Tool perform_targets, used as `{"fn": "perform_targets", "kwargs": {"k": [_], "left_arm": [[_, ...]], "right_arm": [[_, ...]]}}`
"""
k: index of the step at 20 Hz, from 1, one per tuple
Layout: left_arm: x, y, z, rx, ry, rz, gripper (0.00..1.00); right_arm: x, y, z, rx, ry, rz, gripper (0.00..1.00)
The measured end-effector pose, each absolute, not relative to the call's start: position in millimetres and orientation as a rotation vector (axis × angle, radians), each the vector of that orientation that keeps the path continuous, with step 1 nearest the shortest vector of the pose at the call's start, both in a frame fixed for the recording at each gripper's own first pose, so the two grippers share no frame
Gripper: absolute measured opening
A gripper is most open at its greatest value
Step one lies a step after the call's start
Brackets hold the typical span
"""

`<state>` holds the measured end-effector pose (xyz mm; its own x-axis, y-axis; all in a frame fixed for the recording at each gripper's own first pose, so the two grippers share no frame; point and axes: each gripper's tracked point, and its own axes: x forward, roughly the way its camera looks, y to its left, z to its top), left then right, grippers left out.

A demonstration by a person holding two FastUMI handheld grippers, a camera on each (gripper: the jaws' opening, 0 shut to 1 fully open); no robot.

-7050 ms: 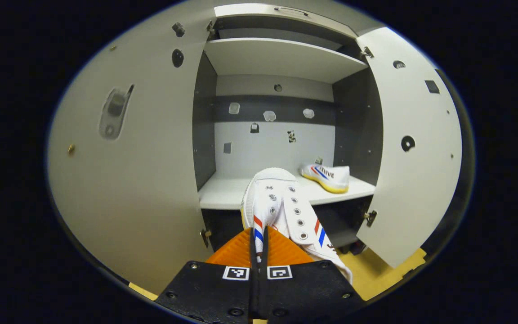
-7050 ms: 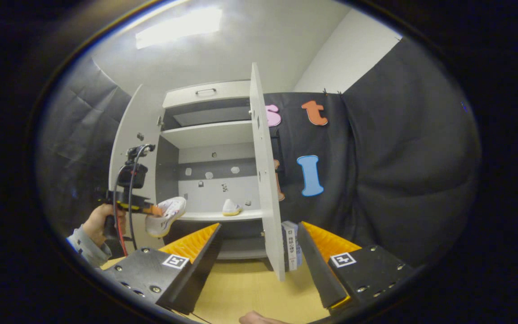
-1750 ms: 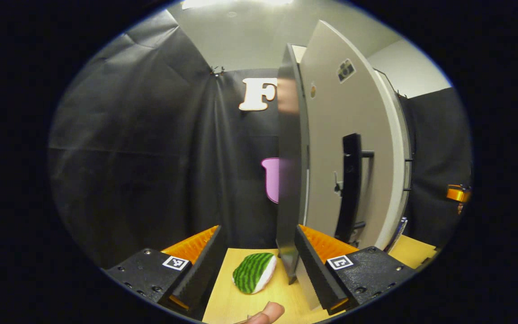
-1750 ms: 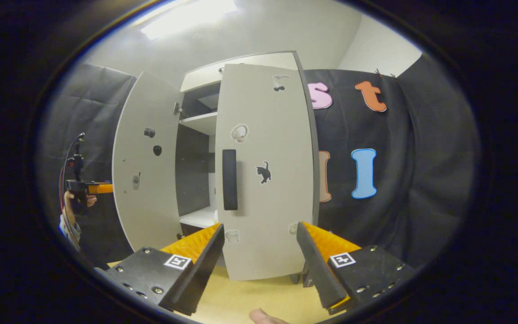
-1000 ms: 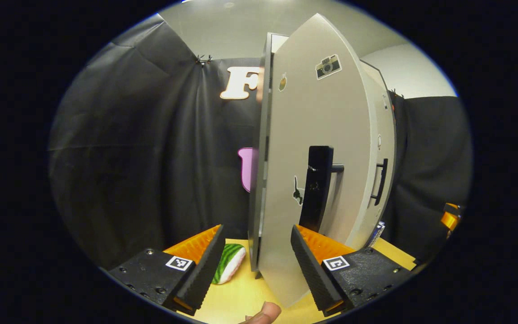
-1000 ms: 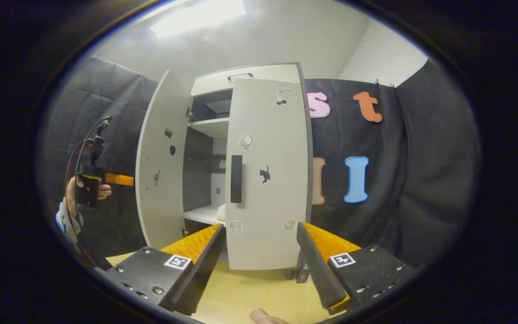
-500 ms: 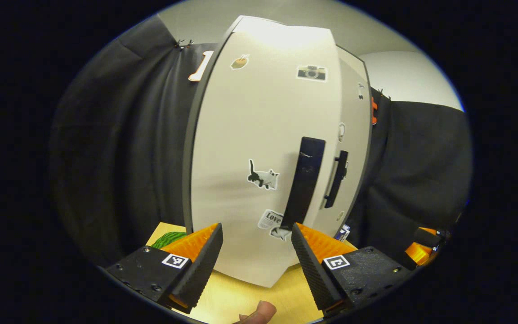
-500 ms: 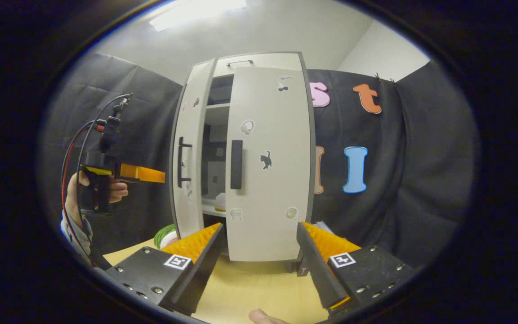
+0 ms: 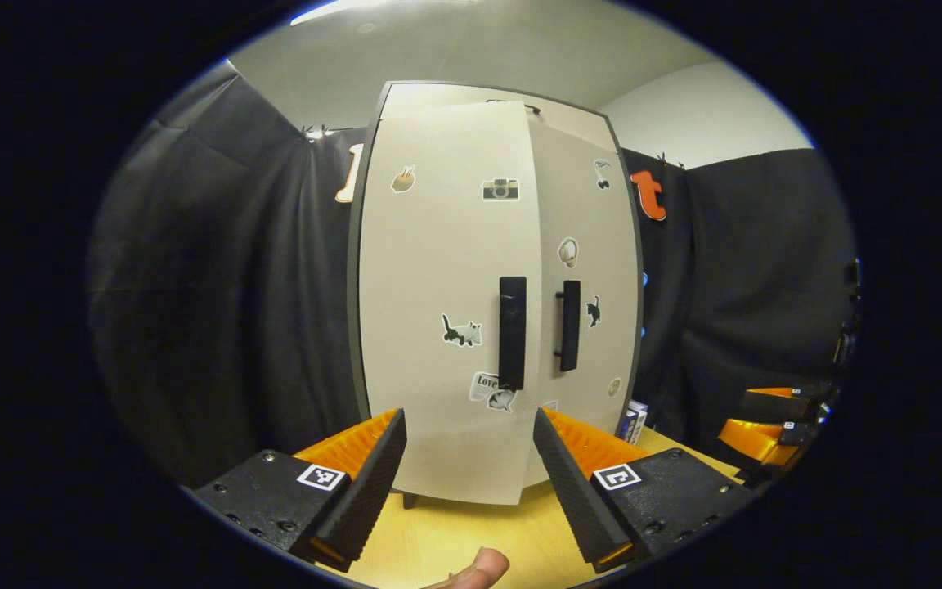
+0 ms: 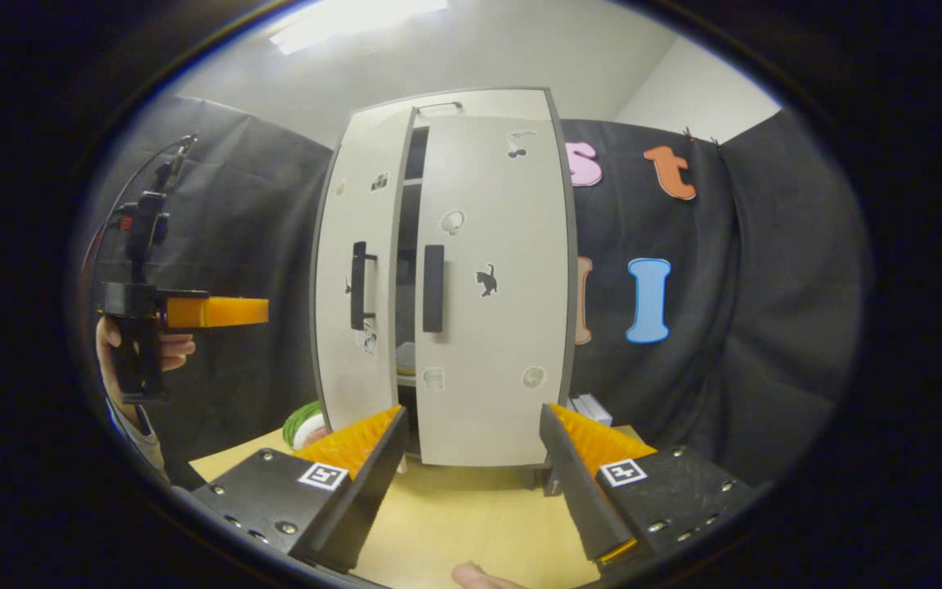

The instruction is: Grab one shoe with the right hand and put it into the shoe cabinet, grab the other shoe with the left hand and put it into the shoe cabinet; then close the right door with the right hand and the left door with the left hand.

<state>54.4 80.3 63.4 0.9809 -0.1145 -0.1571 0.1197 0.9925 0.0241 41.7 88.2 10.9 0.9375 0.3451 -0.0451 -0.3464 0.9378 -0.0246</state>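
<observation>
Our left gripper (image 9: 468, 458) and right gripper (image 10: 471, 458) both hang empty with fingers apart before the shoe cabinet (image 10: 471, 106). We judge we are at the last step: the left door (image 10: 356, 278) stands slightly ajar beside the right door (image 10: 495, 286), with a shoe (image 10: 405, 357) glimpsed in the gap, so we should nudge it flush

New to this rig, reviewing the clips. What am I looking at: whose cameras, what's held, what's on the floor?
No robot arm here: a person holds a two-finger tool in each hand, and each tool carries a fisheye camera looking along its own fingers.

In the left gripper view, the left tool is open and empty, facing the shoe cabinet. In the right gripper view, the right tool is open and empty too; farther off you see the person's hand holding the other tool.

The right door looks shut; the left door is ajar, with a dark gap between them. A green striped object lies on the wooden surface beside the cabinet.
</observation>
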Motion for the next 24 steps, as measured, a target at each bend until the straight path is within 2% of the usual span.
{"fn": "perform_targets", "kwargs": {"k": [6, 7, 24], "left_arm": [[27, 68, 52, 0.027, 0.190, -0.168, 0.93], [22, 68, 50, 0.033, 0.195, -0.171, 0.95], [-2, 65, 19, 0.076, 0.177, -0.106, 0.95]], "right_arm": [[29, 103, 17, -0.048, 0.011, 0.334, 0.94], [26, 107, 16, -0.046, 0.013, 0.337, 0.96], [-1, 132, 15, -0.032, 0.002, 0.354, 0.94]]}}
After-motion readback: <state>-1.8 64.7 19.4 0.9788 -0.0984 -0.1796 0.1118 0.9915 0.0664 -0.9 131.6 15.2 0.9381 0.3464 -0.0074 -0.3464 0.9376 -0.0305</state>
